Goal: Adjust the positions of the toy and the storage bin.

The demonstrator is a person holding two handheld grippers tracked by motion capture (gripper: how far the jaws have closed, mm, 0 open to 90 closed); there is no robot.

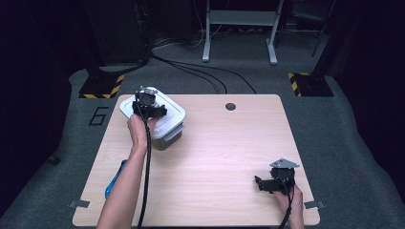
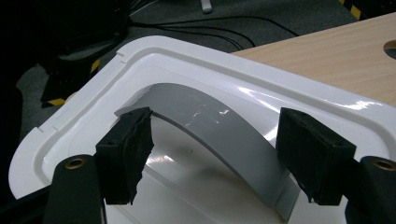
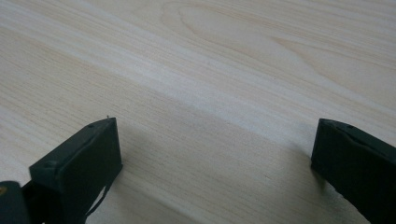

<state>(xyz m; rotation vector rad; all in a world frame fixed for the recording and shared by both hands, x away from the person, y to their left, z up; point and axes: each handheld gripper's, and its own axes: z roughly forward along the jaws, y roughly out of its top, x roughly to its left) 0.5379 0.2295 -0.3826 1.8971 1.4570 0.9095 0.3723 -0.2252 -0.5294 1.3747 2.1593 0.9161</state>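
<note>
At upper left of the high view, the left gripper [image 1: 152,110] is poising its parted jaws astride the grey handle [image 2: 224,135] arching diagonally across the white container lid [image 2: 140,60]; the right gripper [image 3: 215,154], lower right, is gaping over bare table [image 3: 233,56].

two black tools [image 1: 149,107] [image 1: 273,182] with brass screws, grey three-cornered plates, trailing black cables; bare forearms
</note>
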